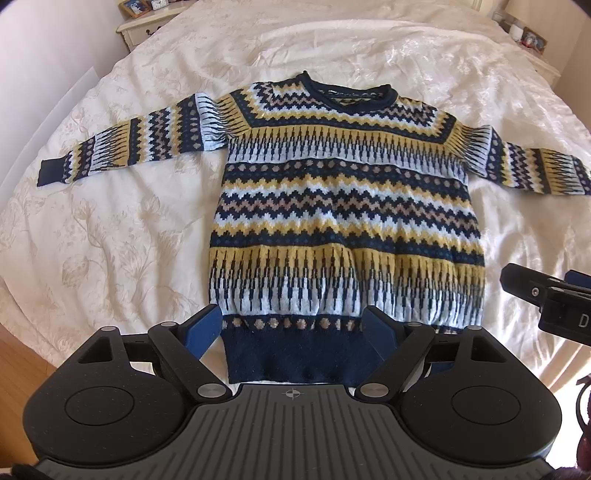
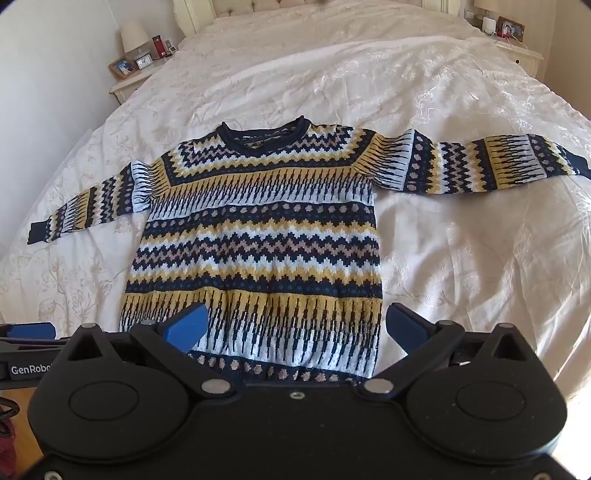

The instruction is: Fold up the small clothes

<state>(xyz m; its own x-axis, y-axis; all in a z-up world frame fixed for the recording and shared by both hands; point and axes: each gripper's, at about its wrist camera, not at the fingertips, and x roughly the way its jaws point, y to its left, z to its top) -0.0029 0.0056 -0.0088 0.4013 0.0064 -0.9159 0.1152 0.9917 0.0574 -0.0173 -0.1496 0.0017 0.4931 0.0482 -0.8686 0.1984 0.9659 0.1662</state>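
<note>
A small knitted sweater [image 1: 343, 206] [image 2: 258, 236] with navy, yellow, white and tan zigzag bands lies flat on the bed, front up, neck at the far end, both sleeves spread sideways. My left gripper [image 1: 293, 323] hovers open above the navy hem, its blue pads [image 1: 203, 328] either side of it and touching nothing. My right gripper [image 2: 295, 321] is open too, above the sweater's lower right part, holding nothing. The right gripper's body [image 1: 546, 295] shows at the right edge of the left wrist view; the left gripper's body [image 2: 26, 354] shows at the left edge of the right wrist view.
A white quilted bedspread [image 1: 110, 229] [image 2: 461, 258] covers the bed around the sweater. Nightstands with a lamp, frames and small items stand at the far left [image 2: 136, 62] and far right [image 2: 513, 33]. Wooden floor [image 1: 22, 365] lies beside the bed's near edge.
</note>
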